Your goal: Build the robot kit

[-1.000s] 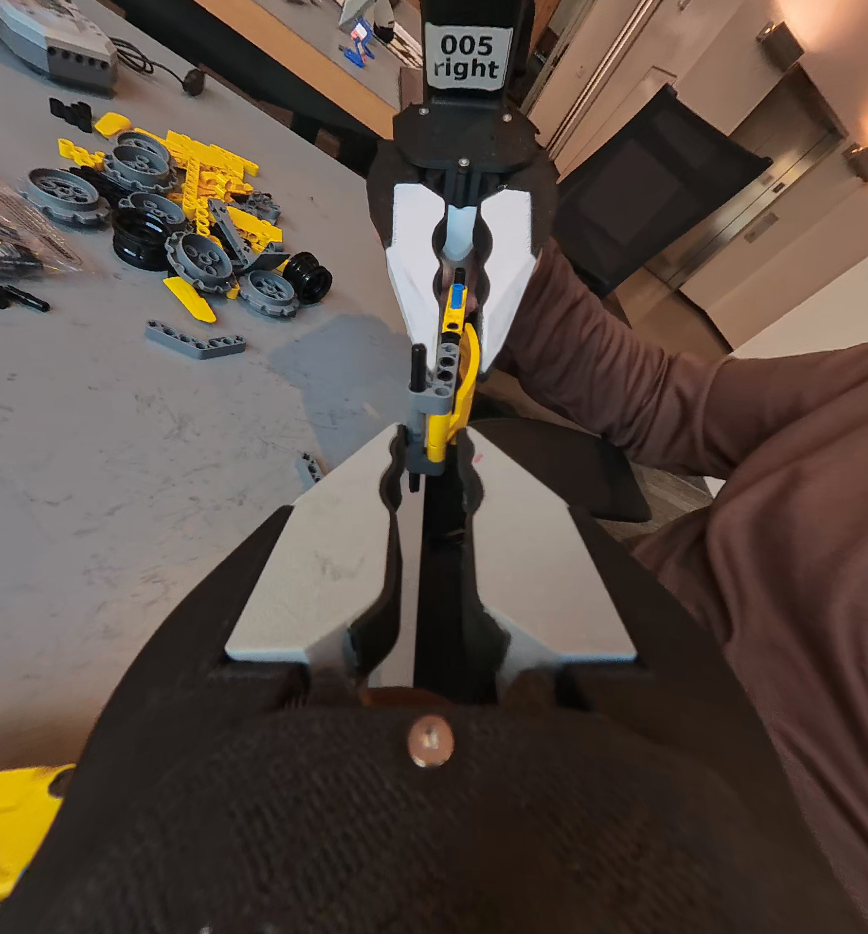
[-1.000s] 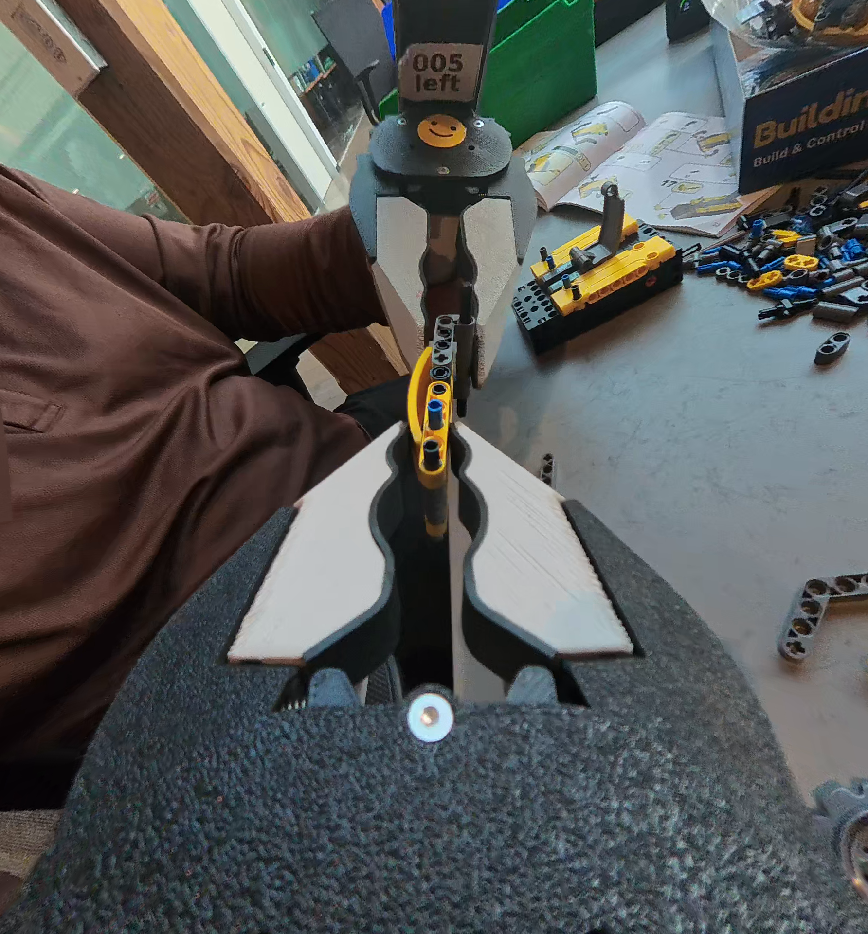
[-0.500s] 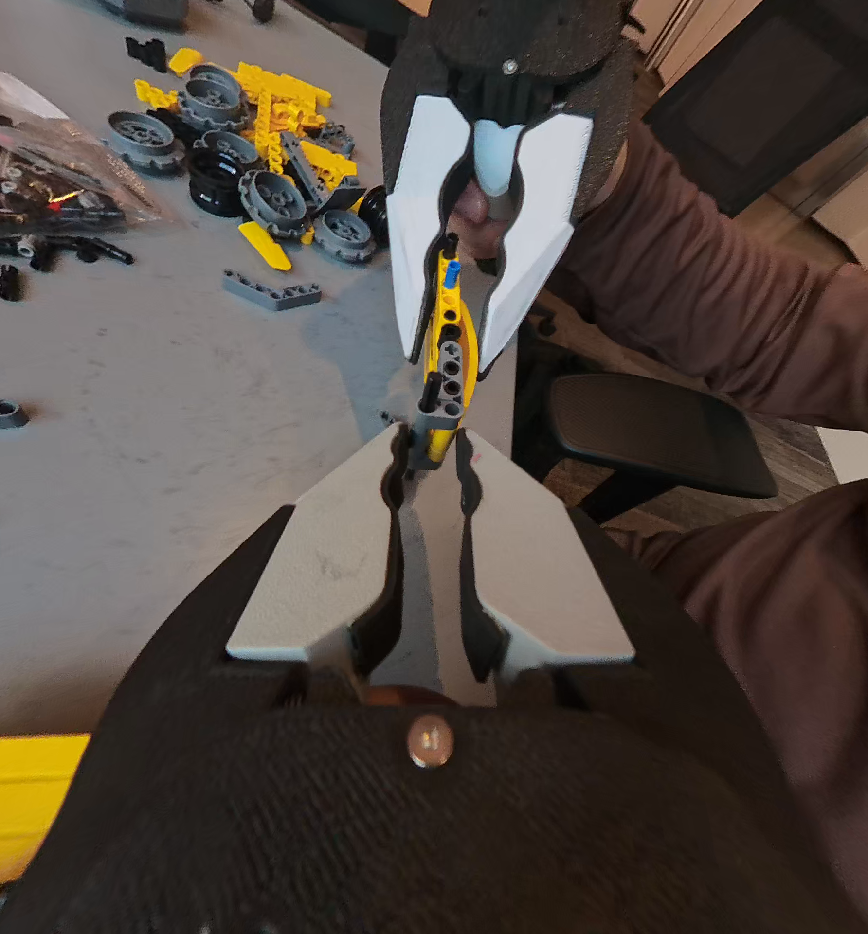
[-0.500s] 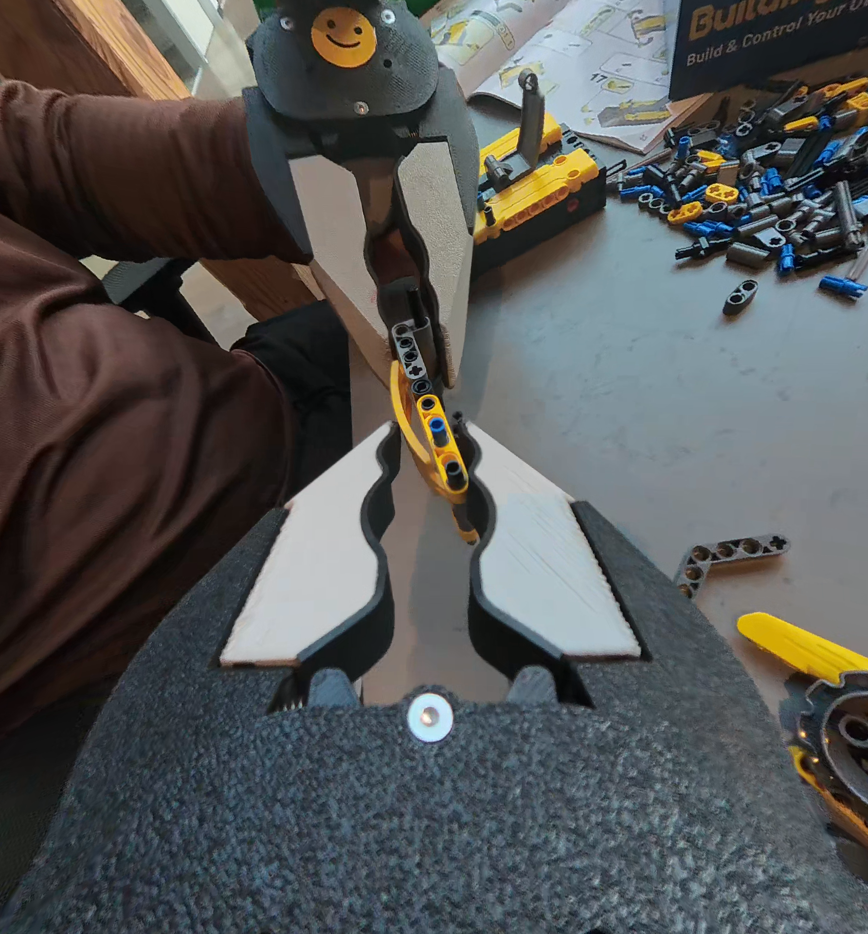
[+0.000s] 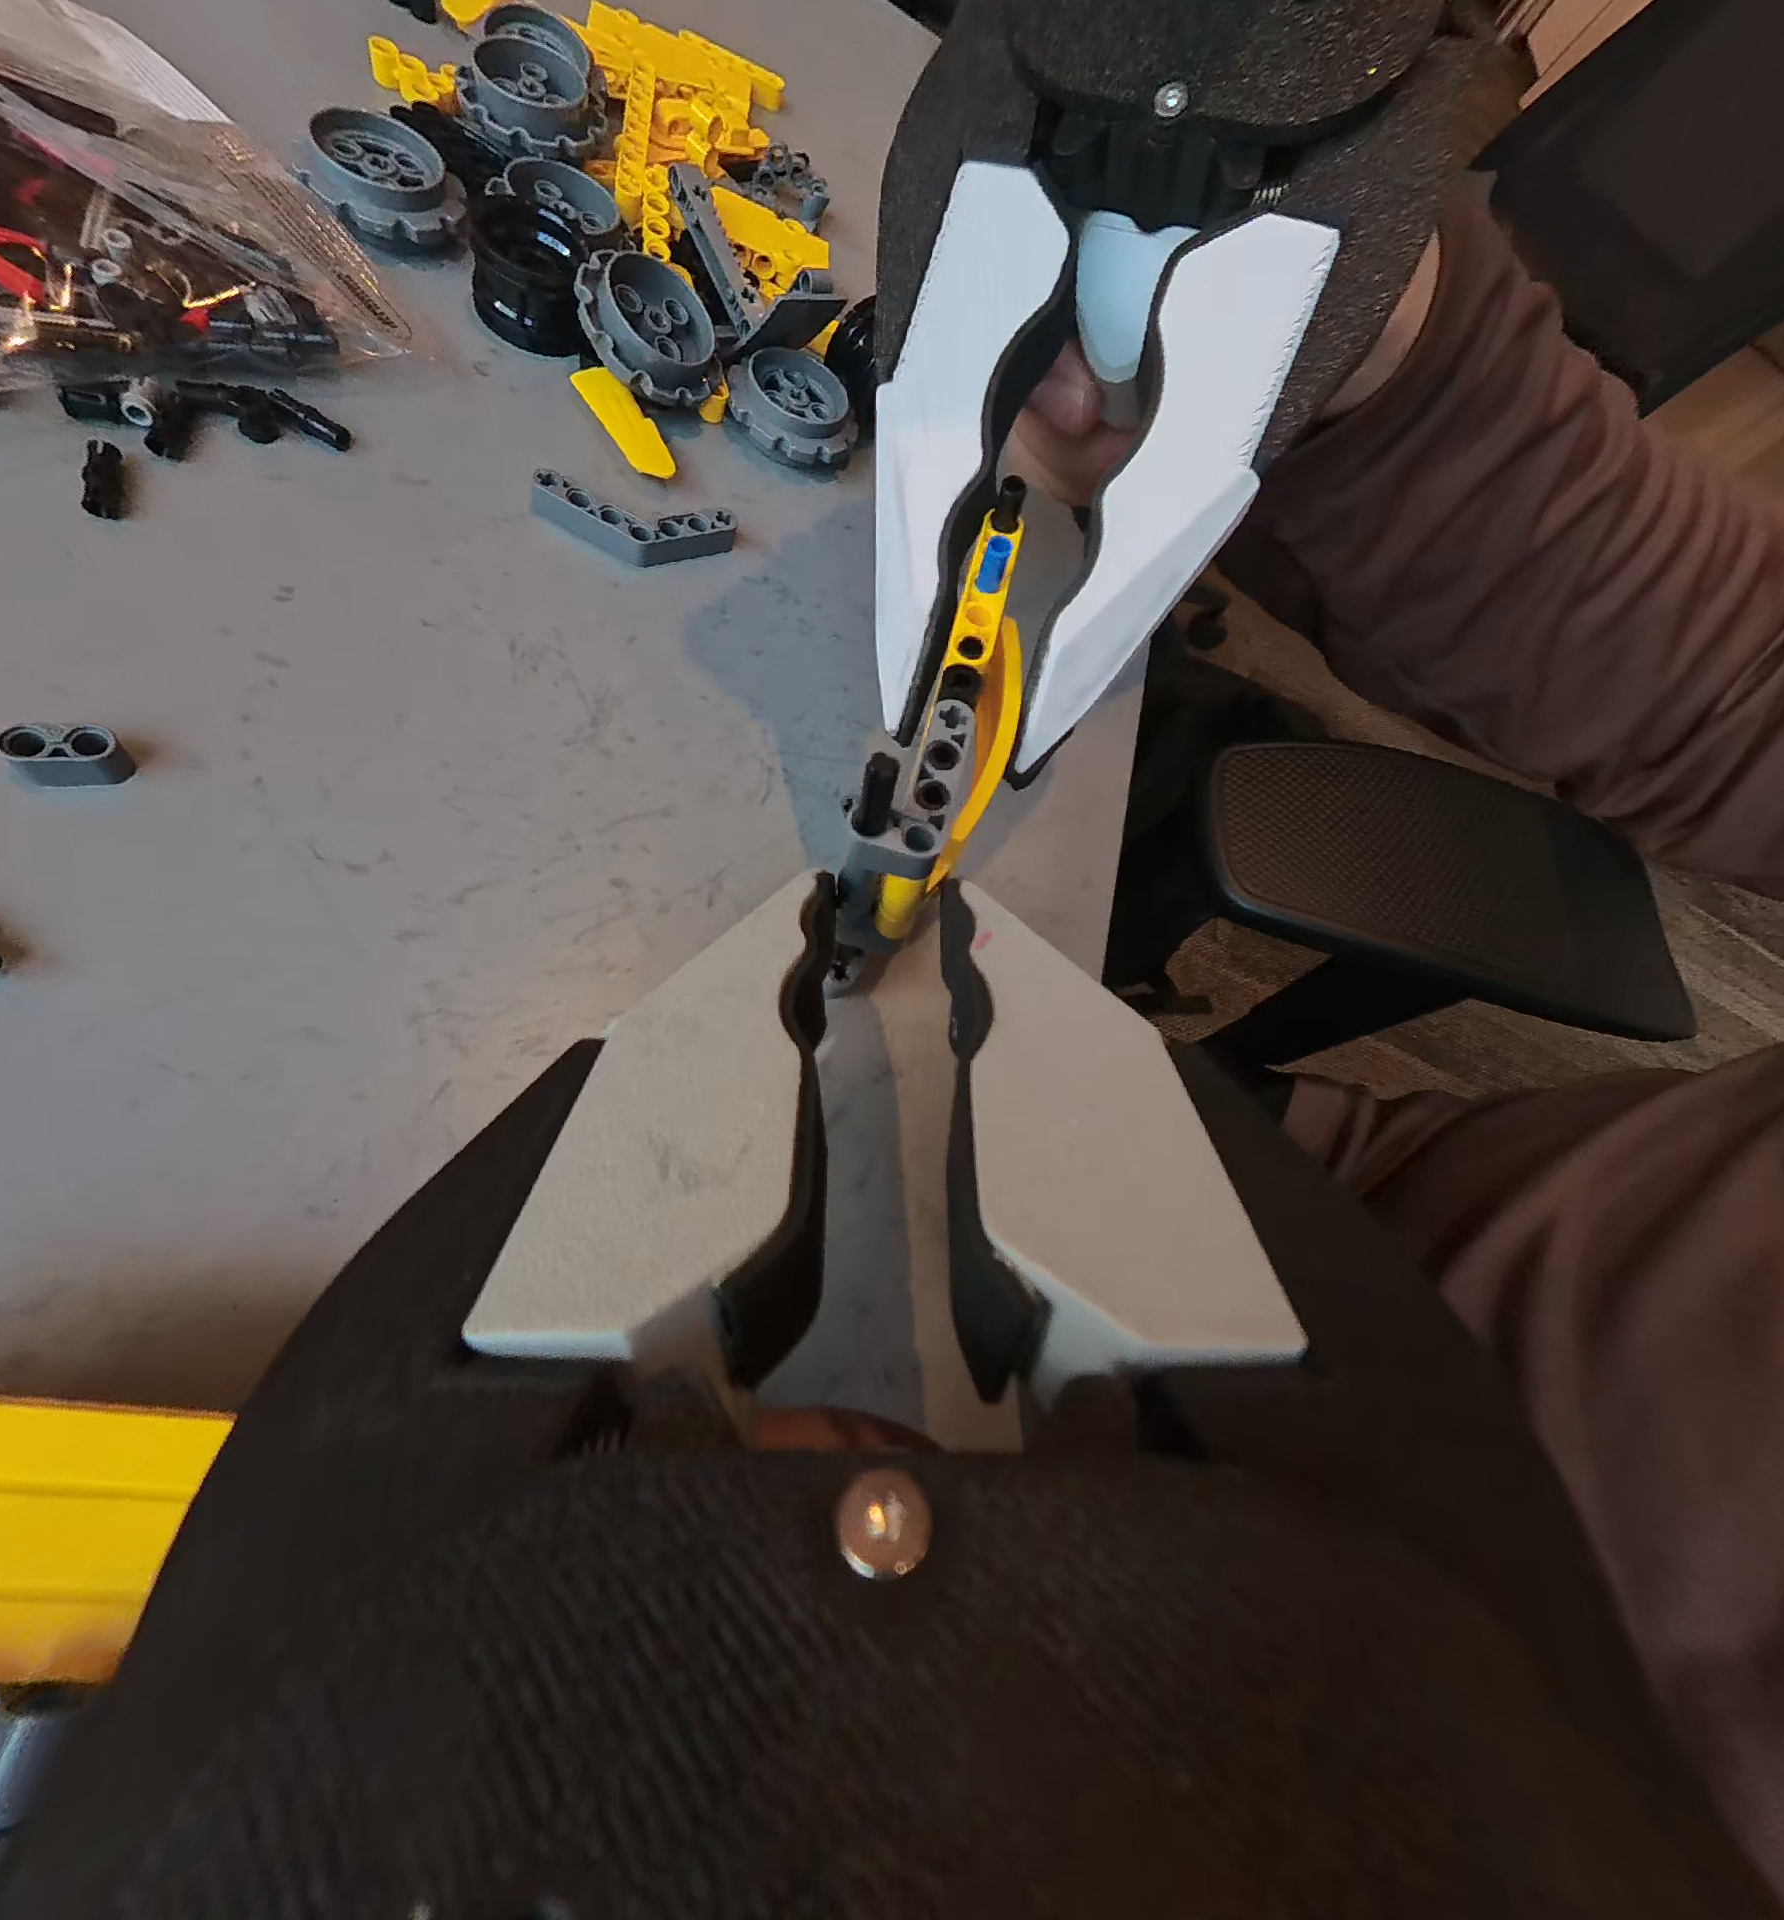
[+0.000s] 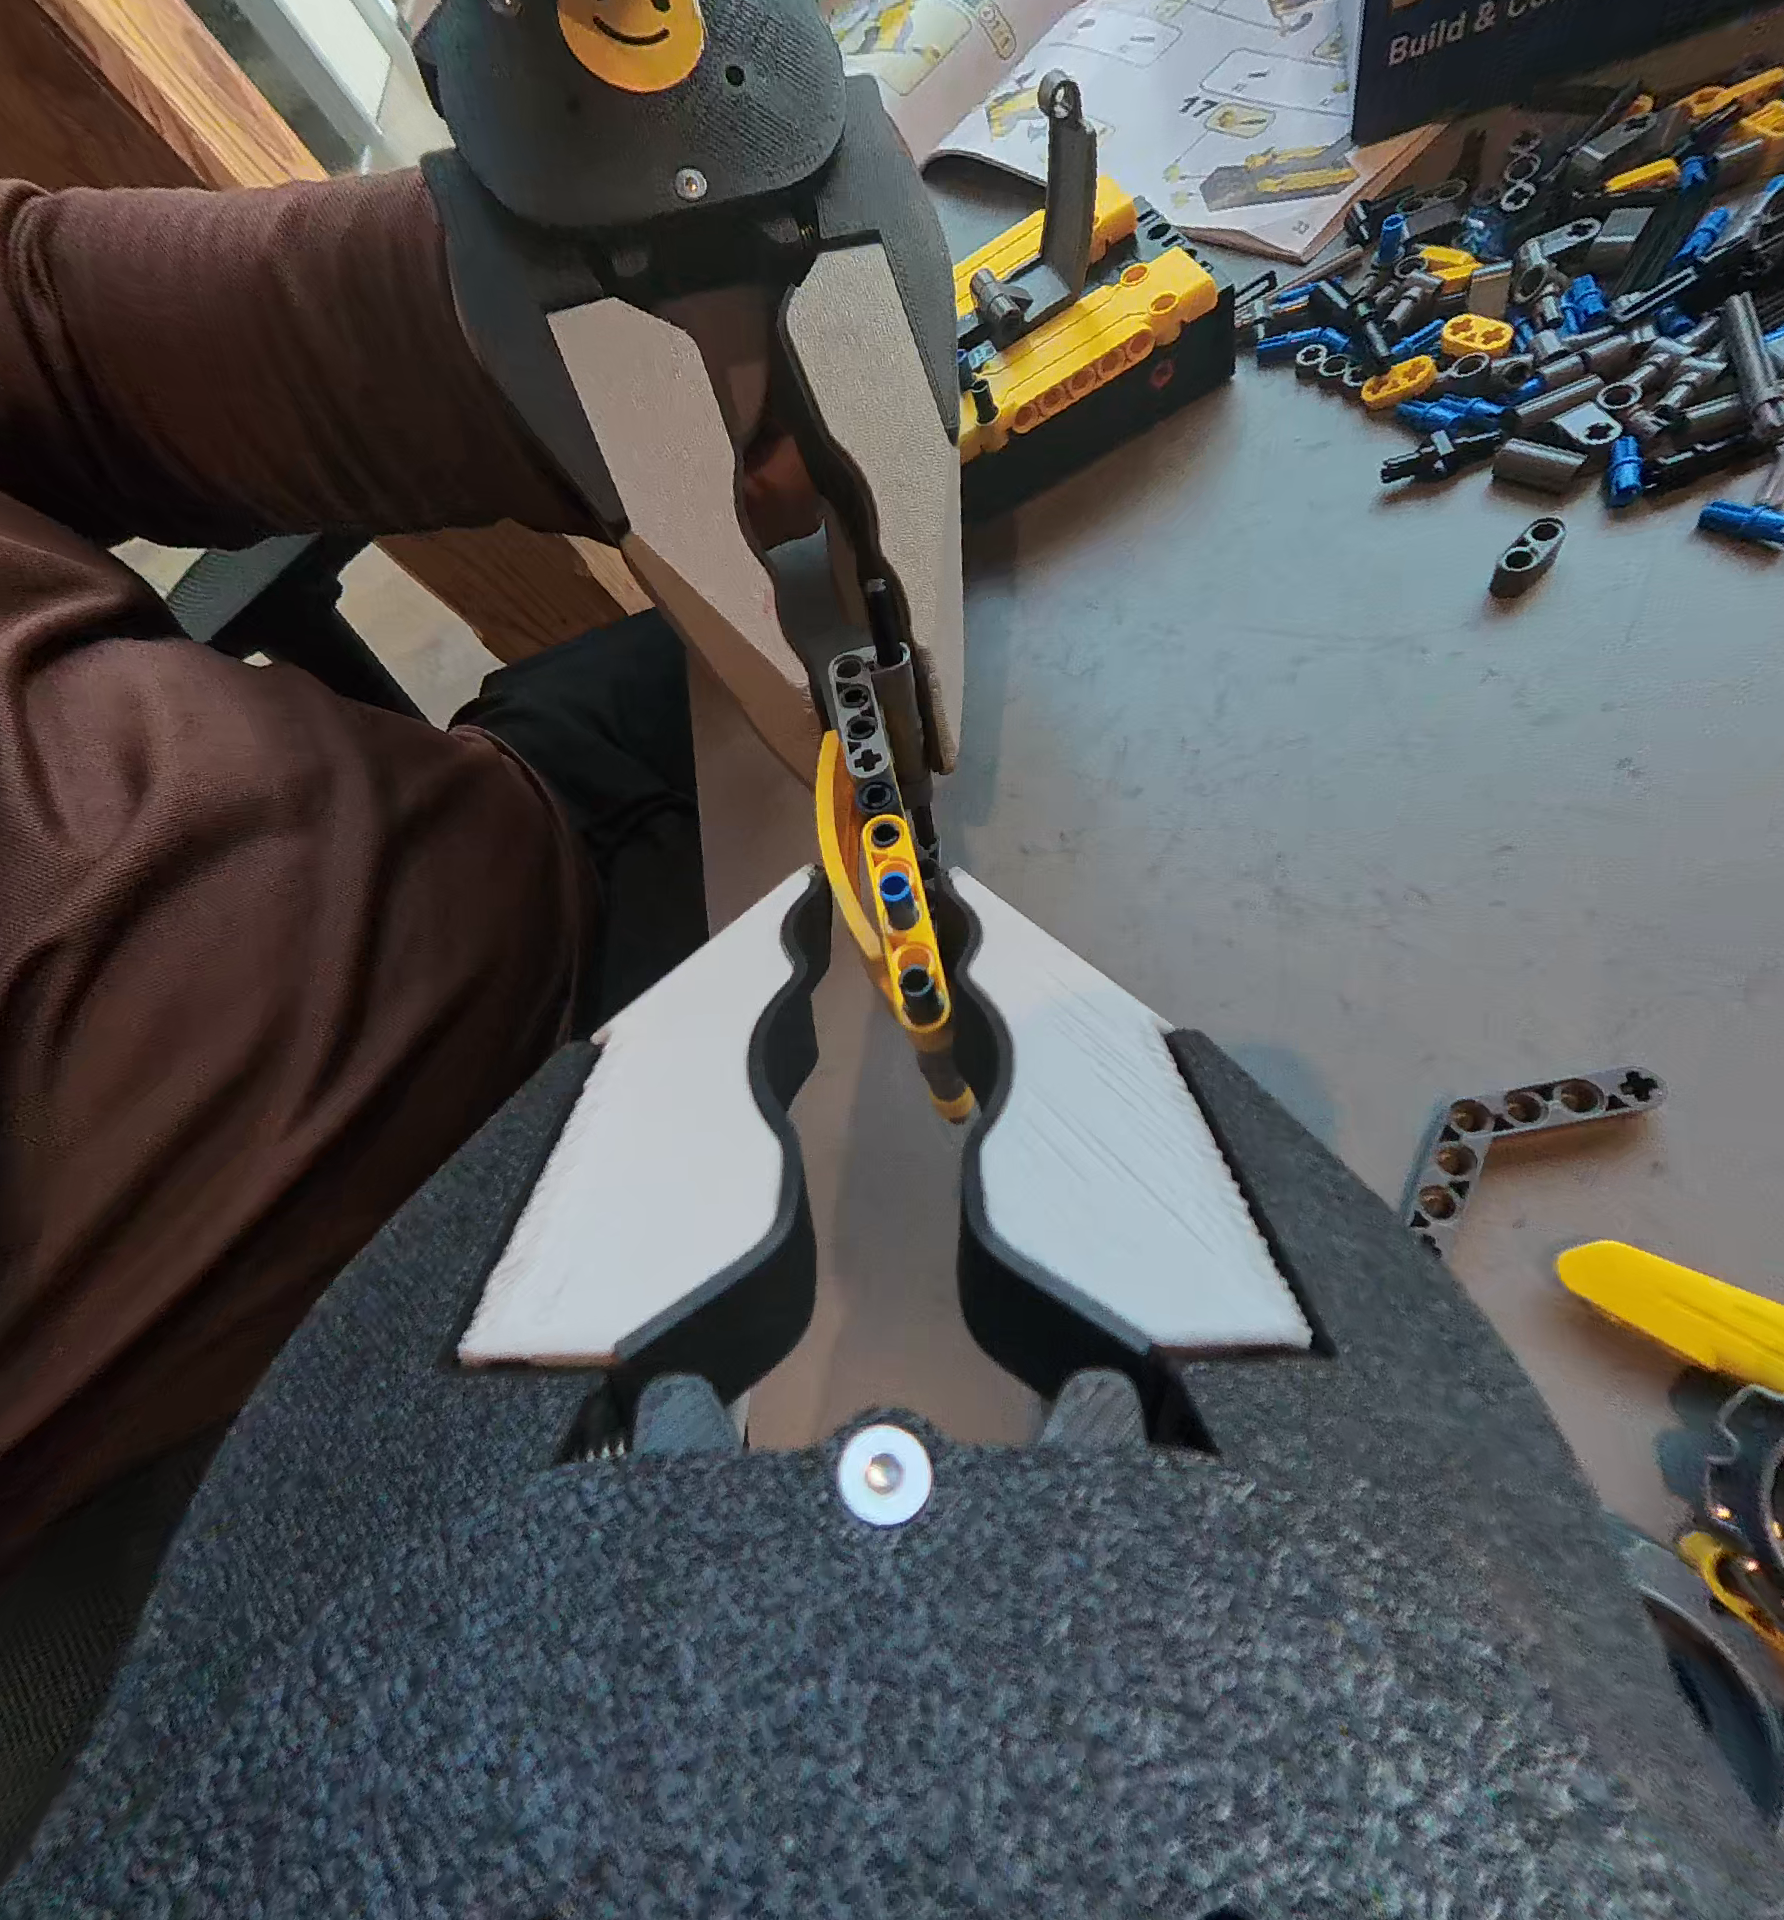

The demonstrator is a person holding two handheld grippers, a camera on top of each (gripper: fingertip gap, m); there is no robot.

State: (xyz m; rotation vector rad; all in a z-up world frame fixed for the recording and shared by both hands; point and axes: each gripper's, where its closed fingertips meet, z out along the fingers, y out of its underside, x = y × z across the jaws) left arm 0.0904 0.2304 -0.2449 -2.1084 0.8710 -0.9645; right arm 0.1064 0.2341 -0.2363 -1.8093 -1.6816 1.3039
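Since a second ago both my grippers dropped nearer the table (image 5: 368, 935); left gripper (image 5: 883, 914) and right gripper (image 6: 883, 904) each clamp opposite ends of the yellow-grey beam assembly (image 5: 945, 748), held above the near edge.

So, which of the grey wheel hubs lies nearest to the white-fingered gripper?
The grey hub at the right end of the pile: it lies just left of the right gripper, while the other hubs lie farther left.
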